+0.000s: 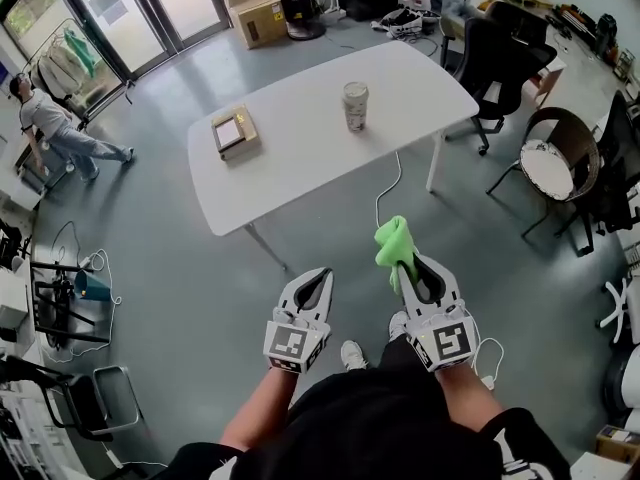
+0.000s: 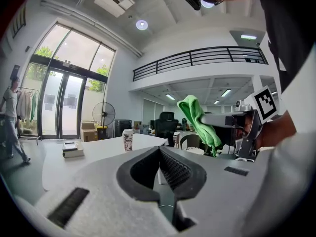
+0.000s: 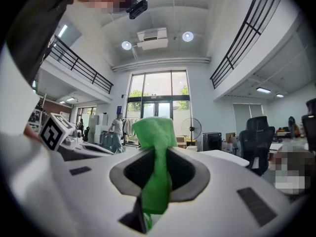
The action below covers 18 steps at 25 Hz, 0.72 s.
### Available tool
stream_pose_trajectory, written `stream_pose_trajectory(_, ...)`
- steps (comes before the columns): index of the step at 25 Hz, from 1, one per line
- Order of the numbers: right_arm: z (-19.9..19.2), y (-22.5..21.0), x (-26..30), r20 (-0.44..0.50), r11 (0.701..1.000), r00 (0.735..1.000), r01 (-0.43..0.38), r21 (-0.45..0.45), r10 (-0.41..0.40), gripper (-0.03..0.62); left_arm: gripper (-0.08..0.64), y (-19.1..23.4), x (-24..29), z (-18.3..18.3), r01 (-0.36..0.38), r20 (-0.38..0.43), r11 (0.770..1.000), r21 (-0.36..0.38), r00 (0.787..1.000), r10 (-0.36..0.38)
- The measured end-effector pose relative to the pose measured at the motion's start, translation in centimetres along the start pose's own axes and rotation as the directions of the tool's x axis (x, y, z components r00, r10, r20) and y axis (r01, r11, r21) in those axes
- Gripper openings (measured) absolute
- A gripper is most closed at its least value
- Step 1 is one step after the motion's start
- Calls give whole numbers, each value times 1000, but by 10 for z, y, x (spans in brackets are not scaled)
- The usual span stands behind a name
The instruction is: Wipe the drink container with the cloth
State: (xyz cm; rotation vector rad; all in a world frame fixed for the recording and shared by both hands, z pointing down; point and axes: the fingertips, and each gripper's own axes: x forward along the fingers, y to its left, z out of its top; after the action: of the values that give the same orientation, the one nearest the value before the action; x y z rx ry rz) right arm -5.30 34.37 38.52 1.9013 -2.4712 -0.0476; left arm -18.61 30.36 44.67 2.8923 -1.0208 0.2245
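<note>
Cloth [image 1: 394, 242], bright green and soft, is pinched in your right tongs [image 1: 406, 268], and its loose end stands up past the tips in a crumpled tuft. Your right gripper view shows what the head view cannot. There the cloth runs as a narrow folded band down between the dark ribbed pads [image 3: 183, 172], which press on it from both sides. Your left gripper view shows the left tongs [image 1: 321, 274] pressed together at the tips, with nothing between them. It also catches the cloth from the side, draped over the right tongs' pale jaw.

Only the head view gives you the layout. The cup [image 1: 356, 105] stands upright on the white counter [image 1: 300, 153], towards its far right part and well apart from both tongs. You hold the tongs low and side by side over the grey floor [image 1: 180, 268], short of the counter's near edge. A flat tan box [image 1: 234, 133] with a pale top panel lies on the counter's left part, apart from the cup.

The cup is a pale cylinder with a mottled print, too small to read. Each of your tongs carries a cube [image 1: 290, 346] with black-and-white square markers, and their shells are smooth matt white.
</note>
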Motion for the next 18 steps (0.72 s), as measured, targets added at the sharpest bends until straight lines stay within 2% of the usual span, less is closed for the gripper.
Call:
stream_pose_trajectory(6, 5, -13, 24, 22, 999, 999, -30, 20, 29, 83, 14, 22, 18, 5, -29, 0, 1000, -11, 1000, 29)
stream_pose_trajectory(18, 0, -89, 95, 5, 999, 999, -40, 4, 40, 83, 14, 52, 101, 23, -71, -11, 997, 5, 997, 71)
